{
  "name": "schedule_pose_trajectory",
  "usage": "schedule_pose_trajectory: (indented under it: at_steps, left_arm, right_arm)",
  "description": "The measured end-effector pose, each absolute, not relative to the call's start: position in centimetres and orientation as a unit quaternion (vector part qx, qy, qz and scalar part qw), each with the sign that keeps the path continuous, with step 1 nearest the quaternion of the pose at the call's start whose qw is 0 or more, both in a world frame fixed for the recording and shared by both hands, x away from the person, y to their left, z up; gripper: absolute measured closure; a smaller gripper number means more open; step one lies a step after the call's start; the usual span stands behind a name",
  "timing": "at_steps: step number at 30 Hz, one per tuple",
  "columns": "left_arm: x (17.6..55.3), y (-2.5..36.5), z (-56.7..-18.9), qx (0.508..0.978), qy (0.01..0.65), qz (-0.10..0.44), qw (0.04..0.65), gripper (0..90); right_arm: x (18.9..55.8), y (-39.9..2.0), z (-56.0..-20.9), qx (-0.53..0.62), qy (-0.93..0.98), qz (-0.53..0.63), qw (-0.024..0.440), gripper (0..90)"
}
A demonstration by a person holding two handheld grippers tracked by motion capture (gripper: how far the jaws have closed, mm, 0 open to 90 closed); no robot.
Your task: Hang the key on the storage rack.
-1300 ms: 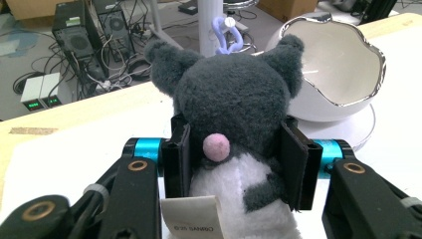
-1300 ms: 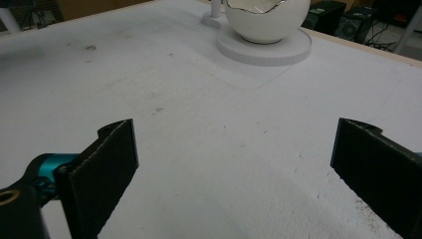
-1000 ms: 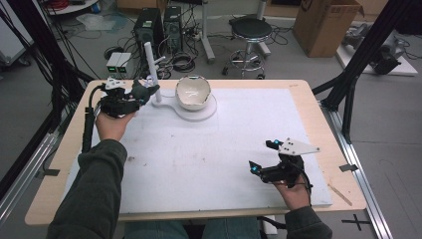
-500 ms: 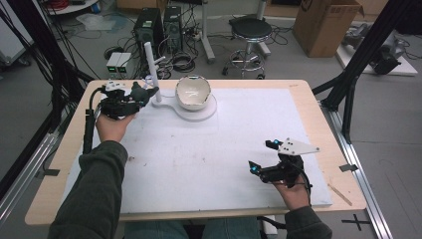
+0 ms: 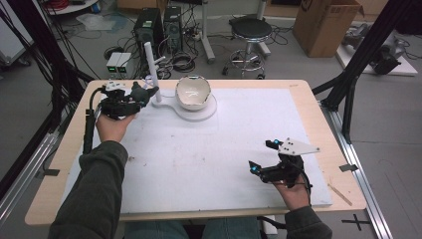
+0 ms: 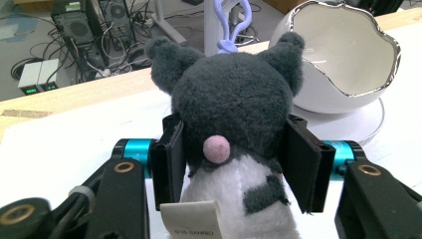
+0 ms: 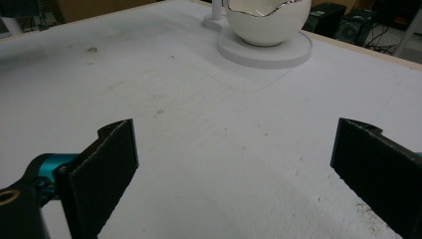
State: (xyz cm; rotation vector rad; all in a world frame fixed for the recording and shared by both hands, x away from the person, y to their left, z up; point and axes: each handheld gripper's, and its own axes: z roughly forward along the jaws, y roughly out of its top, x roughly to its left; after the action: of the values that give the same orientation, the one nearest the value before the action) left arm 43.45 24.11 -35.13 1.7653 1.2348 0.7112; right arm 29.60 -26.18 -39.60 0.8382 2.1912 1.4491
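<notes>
A dark grey and white plush toy point(image 6: 234, 99) with a pink nose sits between the pads of my left gripper point(image 6: 234, 164), at the far left of the table point(image 5: 137, 96). The jaws have just been opening, and both pads still lie against the sides of its head. Its purple clasp point(image 6: 230, 25) is up by the white post point(image 5: 150, 64) of a stand. A white eggshell-shaped bowl point(image 5: 193, 92) rests on the stand's round base point(image 5: 199, 112), just right of the toy. Low over the white mat at the near right, my right gripper point(image 5: 262, 156) is open with nothing in it.
A white mat point(image 5: 209, 164) covers most of the wooden table point(image 5: 318, 99). In the right gripper view the bowl point(image 7: 268, 20) stands far ahead across bare mat. Beyond the far edge on the floor are computer boxes, cables, a stool point(image 5: 251, 30) and a cardboard box point(image 5: 326, 25).
Nothing has visibly moved; both hands and the plush toy stay where they were.
</notes>
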Motion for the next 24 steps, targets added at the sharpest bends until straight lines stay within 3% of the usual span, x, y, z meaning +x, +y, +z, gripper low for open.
schedule_pose_trajectory:
  at_steps: [4, 24]
  left_arm:
    - [43.5, 24.0, -35.3, 0.706, 0.493, 0.28, 0.425, 37.3]
    - [42.3, 23.8, -34.6, 0.708, 0.468, 0.272, 0.454, 35.7]
  right_arm:
    - [29.5, -26.2, -39.6, 0.299, 0.779, 0.517, 0.188, 3.9]
    - [29.6, -26.7, -39.5, 0.307, 0.775, 0.517, 0.194, 3.9]
